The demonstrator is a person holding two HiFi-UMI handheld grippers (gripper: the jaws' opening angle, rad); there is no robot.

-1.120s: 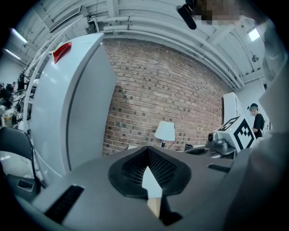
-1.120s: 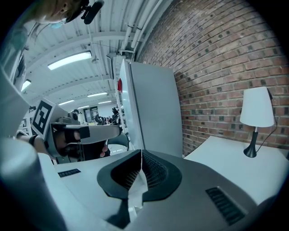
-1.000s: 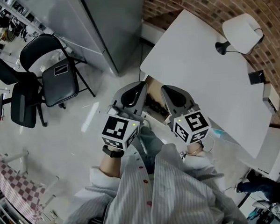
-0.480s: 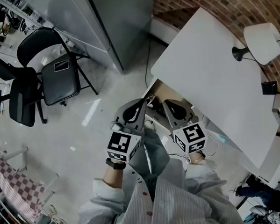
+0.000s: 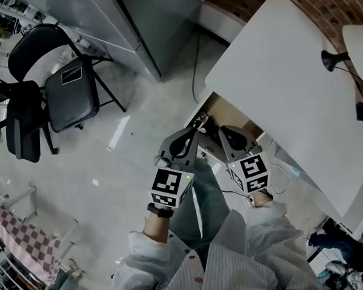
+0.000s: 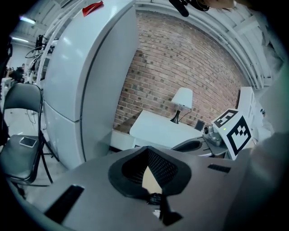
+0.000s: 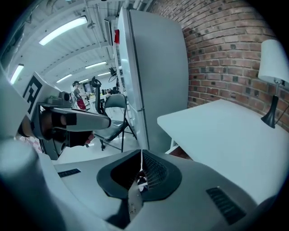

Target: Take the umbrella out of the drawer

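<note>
Umbrella: not identifiable. Judged to lie in the open drawer (image 5: 227, 111) under the table (image 5: 275, 76), just ahead of both sets of jaws; its dark contents cannot be made out. Left gripper (image 6: 147, 153) and right gripper (image 7: 141, 158): jaws closed, empty, side by side facing the drawer, presumably to reach in.

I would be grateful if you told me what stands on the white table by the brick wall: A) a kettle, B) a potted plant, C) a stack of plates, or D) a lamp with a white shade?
D: a lamp with a white shade and a dark foot stands near the far edge of the table, as both the right gripper view and the head view show.
</note>
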